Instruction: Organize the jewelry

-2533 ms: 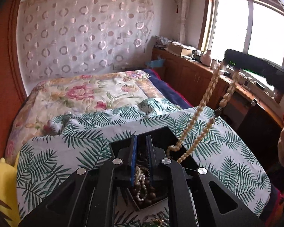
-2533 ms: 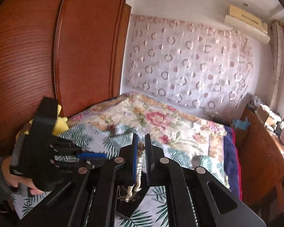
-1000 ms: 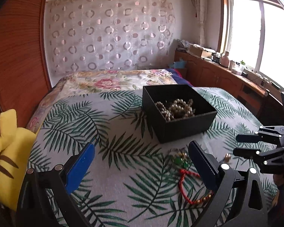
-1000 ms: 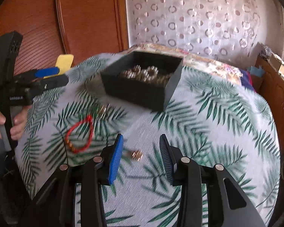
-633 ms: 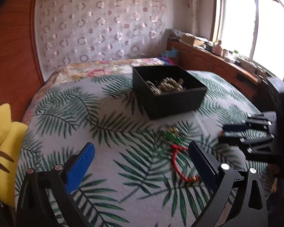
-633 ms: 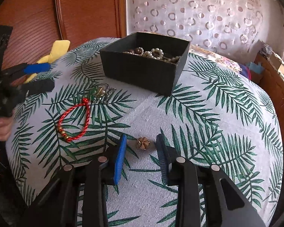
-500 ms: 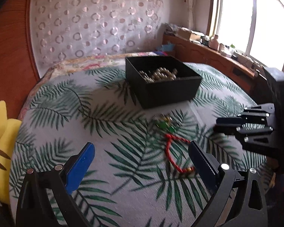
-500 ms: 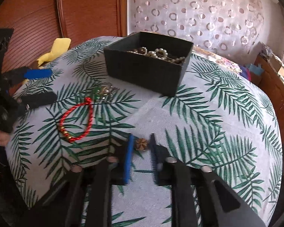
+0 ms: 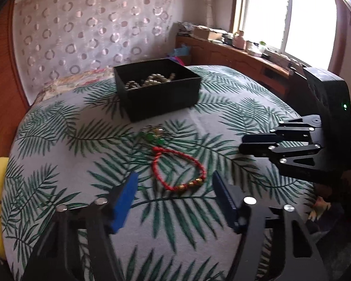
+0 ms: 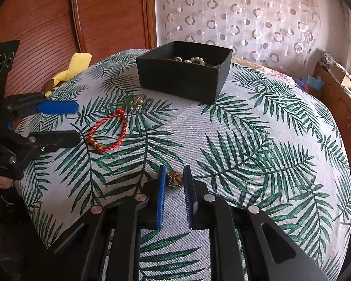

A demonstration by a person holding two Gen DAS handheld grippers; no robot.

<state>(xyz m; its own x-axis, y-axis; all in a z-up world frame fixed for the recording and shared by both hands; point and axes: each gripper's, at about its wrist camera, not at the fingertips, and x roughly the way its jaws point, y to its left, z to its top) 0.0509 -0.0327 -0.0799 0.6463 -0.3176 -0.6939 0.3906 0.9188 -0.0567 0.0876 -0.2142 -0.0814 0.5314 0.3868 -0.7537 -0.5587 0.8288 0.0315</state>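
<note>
Closing on a gold bead while the red bracelet waits

Pinched between the blue pads of the right claw (image 10: pixel 174 179) sits a small gold bead (image 10: pixel 174 178), brownish and petal-shaped, resting on the leaf-print bedspread (image 10: pixel 257 140); the jaws are nearly together and grip it from both sides. Well to its left, the left claw (image 9: pixel 173 185) stands half open, its jaws having just been closing, with nothing pressed between them. A red bracelet (image 9: pixel 177 172) lies on the bedspread just ahead of those jaws, in the gap's line but untouched. It is a twisted red cord loop with a few gold beads along its near edge. Just beyond it lies a small green and silver trinket (image 9: pixel 153 134). Farther back stands a black box (image 9: pixel 156 93), open-topped, holding pale pearl strands (image 9: pixel 149 80).
</note>
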